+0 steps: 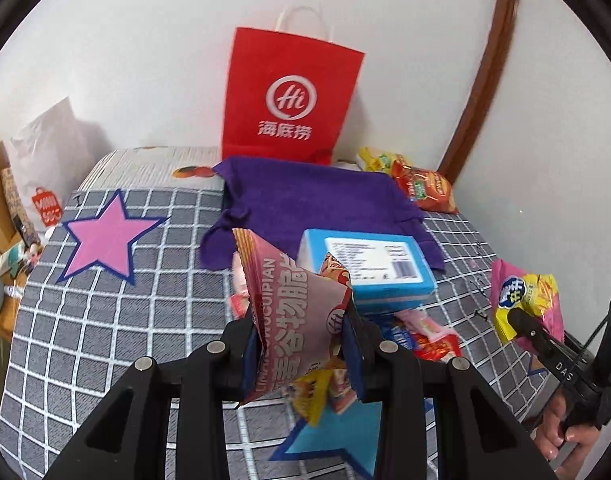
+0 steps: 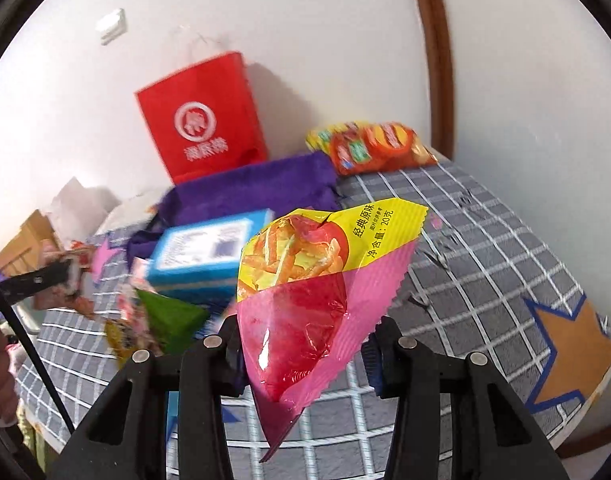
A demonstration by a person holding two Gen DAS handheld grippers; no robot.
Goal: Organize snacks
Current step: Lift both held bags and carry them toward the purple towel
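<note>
Clamped in the left gripper is a pink grain-crisp packet, lifted clear of the checked tabletop. Beside it the right gripper pinches a pink-and-yellow chip packet, also in the air. Below them a few loose snacks lie against a blue box on a purple cloth. Farther back, orange snack bags sit near the wall, and a red paper bag stands upright. Both packets look mid-carry; the next move probably calls for carrying them to wherever the snacks are being gathered, perhaps that bag, and letting go.
</note>
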